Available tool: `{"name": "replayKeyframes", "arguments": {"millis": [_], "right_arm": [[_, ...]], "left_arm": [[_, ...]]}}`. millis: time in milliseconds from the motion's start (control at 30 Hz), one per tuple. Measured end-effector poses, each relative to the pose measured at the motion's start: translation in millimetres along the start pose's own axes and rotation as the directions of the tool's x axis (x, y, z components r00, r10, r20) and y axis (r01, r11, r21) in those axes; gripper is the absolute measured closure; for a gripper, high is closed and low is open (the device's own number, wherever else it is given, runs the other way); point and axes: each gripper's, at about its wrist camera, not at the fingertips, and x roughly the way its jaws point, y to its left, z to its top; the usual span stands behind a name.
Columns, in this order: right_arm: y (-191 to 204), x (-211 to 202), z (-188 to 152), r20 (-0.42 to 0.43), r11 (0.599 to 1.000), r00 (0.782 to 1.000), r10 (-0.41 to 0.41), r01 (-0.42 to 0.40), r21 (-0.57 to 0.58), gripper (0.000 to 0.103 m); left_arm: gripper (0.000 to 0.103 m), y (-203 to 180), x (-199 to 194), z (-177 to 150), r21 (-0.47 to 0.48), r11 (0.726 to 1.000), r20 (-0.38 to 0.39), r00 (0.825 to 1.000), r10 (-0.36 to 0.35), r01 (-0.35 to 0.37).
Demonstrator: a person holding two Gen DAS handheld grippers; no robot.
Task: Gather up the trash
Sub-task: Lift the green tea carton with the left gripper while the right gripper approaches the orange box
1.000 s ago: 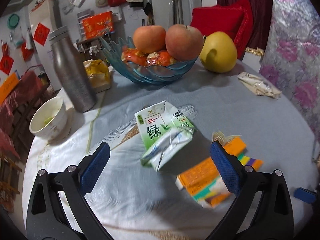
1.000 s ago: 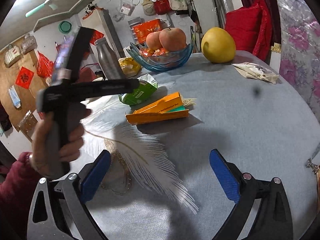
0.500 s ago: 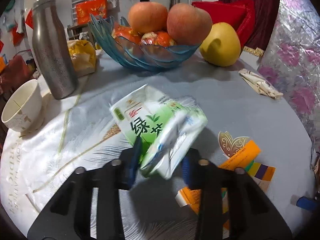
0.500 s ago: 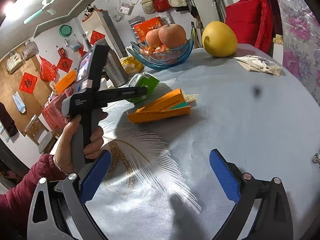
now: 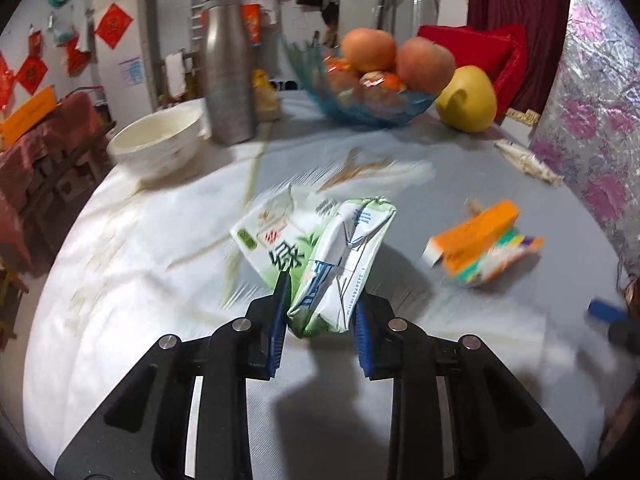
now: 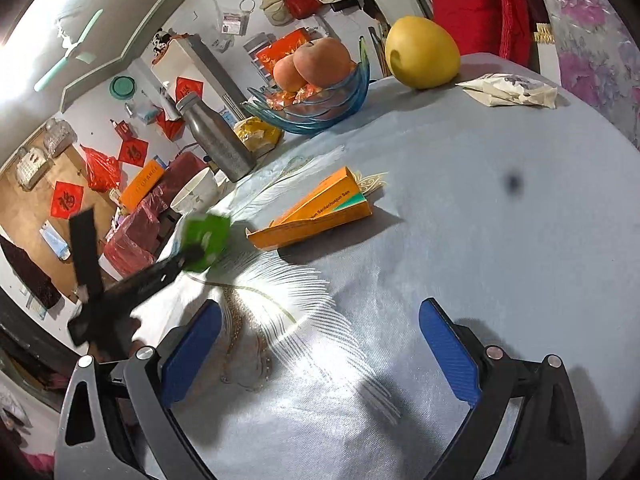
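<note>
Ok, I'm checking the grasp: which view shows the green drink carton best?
The left wrist view: the green drink carton fills the centre, crumpled and clamped between the left gripper fingers. The right wrist view shows only a blurred green patch at the far gripper's tip.

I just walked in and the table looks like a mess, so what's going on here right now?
A person with a handheld gripper in each hand is clearing trash off the table. The left gripper is clamped on a crumpled green drink carton, which looks lifted off the cloth. The right gripper is open and holds nothing, hovering over the tablecloth. An orange box and a crumpled wrapper lie on the table, not yet collected. The fruit bowl, metal bottle and white bowl stand at the back.
</note>
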Motion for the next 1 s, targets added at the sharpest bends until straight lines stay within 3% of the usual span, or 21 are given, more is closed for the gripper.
{"name": "replayKeyframes", "arguments": {"millis": [267,333,400,533,600,733,1000], "right_arm": [[22.1,8.4,1.7,-0.009,0.985,0.992,-0.127,0.125,-0.118,0.006],[30.9,15.8,4.0,-0.017,0.976,0.987,-0.162,0.157,-0.152,0.006],[39.1,21.8,8.2,-0.035,0.973,0.986,-0.163,0.154,-0.171,0.006],[60.0,35.3,21.4,-0.079,0.973,0.989,-0.128,0.11,-0.205,0.006],[69.0,42.2,28.6,-0.081,0.964,0.985,-0.152,0.13,-0.23,0.006],[83.1,57.3,43.1,-0.054,0.936,0.968,-0.244,0.221,-0.273,0.006],[89.1,92.8,52.6,-0.059,0.893,0.937,-0.343,0.306,-0.33,0.006]], "left_arm": [[0.067,2.8,2.1,-8.0,-0.008,0.999,-0.047,0.998,0.035,-0.036],[0.06,1.7,3.6,-8.5,0.002,0.999,-0.055,0.997,0.047,-0.047],[0.043,3.8,4.5,-8.6,-0.005,0.998,-0.062,0.996,0.07,-0.07],[0.035,12.5,7.5,-9.2,-0.04,0.996,-0.088,0.993,0.074,-0.078],[0.029,16.6,8.6,-9.5,-0.059,0.995,-0.098,0.992,0.075,-0.081],[0.025,18.6,8.3,-9.3,-0.069,0.994,-0.103,0.992,0.076,-0.083],[0.021,13.0,6.8,-9.4,-0.041,0.994,-0.091,0.991,0.094,-0.098]]}}
